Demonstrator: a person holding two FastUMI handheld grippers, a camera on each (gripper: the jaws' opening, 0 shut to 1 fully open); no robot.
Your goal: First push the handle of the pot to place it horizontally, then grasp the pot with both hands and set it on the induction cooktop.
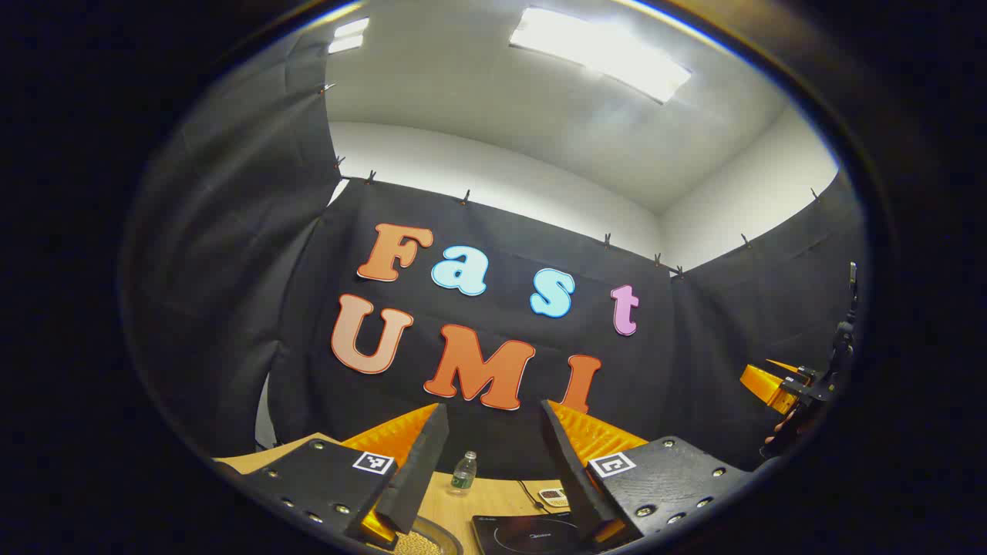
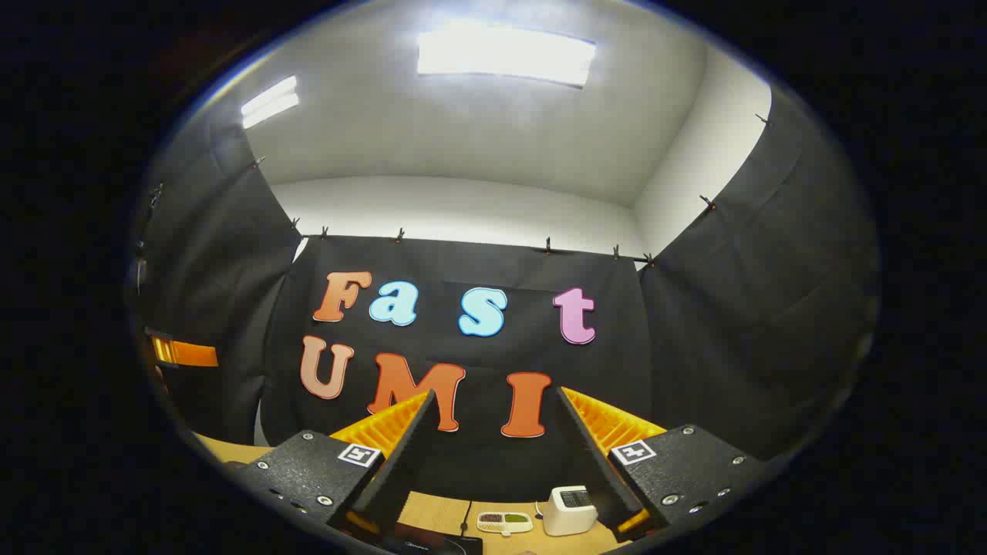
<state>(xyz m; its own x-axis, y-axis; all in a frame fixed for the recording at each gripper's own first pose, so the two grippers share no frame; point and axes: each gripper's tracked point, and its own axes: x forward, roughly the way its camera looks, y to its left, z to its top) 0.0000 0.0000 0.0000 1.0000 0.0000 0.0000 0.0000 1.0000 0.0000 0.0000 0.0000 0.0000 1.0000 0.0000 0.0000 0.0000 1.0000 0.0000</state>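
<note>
Left claw hangs wide apart above the wooden tabletop, gripping nothing; between its fingers stand a small plastic bottle near the back and the black induction cooktop below. A rounded pot rim peeks at the bottom edge. Right claw is likewise wide and empty, over a white box and a small remote.
</note>
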